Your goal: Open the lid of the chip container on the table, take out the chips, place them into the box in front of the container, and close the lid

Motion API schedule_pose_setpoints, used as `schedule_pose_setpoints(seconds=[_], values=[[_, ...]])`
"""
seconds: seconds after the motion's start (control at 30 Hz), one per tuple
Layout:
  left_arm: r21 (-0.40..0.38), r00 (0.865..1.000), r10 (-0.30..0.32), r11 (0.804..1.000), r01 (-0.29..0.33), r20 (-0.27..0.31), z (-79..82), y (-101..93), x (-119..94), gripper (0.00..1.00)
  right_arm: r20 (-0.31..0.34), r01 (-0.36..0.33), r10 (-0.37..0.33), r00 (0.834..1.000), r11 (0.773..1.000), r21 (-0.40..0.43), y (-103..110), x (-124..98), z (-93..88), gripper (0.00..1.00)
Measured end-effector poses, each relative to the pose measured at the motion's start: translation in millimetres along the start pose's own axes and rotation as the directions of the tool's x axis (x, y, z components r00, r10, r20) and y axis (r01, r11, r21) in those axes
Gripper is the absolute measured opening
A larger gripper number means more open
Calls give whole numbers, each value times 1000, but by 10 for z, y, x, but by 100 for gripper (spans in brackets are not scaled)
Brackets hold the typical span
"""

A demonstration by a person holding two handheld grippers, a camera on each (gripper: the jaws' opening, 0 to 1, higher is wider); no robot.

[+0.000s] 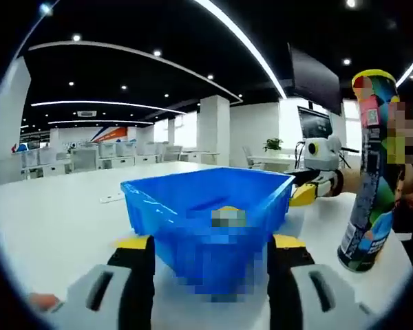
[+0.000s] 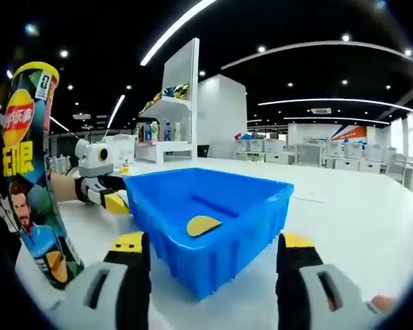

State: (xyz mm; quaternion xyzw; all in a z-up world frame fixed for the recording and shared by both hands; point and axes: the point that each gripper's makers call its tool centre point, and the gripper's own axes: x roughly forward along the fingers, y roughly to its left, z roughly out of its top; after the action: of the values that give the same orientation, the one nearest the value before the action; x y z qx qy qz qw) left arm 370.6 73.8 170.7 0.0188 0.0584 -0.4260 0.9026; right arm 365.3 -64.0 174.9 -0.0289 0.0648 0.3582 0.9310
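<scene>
A blue plastic box (image 1: 206,206) stands on the white table, and a yellow chip (image 1: 227,209) lies inside it. The tall chip container (image 1: 368,172) stands upright to the right of the box; whether its yellow-rimmed top carries a lid I cannot tell. My left gripper (image 1: 211,242) is open, its jaws flanking the box's near side with nothing held. Beyond the box's right corner is my right gripper (image 1: 316,182). From the right gripper view, the box (image 2: 213,213) holds the chip (image 2: 203,225), the container (image 2: 31,172) stands at left, and my right gripper (image 2: 213,241) is open.
The white table (image 1: 55,213) stretches wide to the left of the box. A small flat white item (image 1: 111,198) lies on it behind the box. Office desks, chairs and shelving (image 2: 168,117) stand far behind. My left gripper (image 2: 103,185) shows beside the box's left corner.
</scene>
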Motion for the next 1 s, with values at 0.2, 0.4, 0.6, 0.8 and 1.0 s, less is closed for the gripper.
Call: schedule_pose_setpoints(seconds=[0.2,0.4,0.6,0.8,1.0], values=[[-18,999,28,999,-28,-37,-47,57,-93,44,-65,29,-27,998,999,25,-53,-117,-94,37],[19,998,44,999,-43,-43,-61,3,-121,38,-66,15,-13,998,1000,27,-4,-140,-92,31],[38,997,57,998,-55,-54,-64,-23,-145,37,-74,25,-28,997,999,-34,80,-173,-90,29],[69,997,66,996,-63,-44,-25,20,-142,37,-76,23,-26,997,999,-35,-39,-142,-89,29],[76,998,55,996,-53,-13,126,24,-112,37,-54,24,-24,998,1000,0,-90,-144,-6,29]])
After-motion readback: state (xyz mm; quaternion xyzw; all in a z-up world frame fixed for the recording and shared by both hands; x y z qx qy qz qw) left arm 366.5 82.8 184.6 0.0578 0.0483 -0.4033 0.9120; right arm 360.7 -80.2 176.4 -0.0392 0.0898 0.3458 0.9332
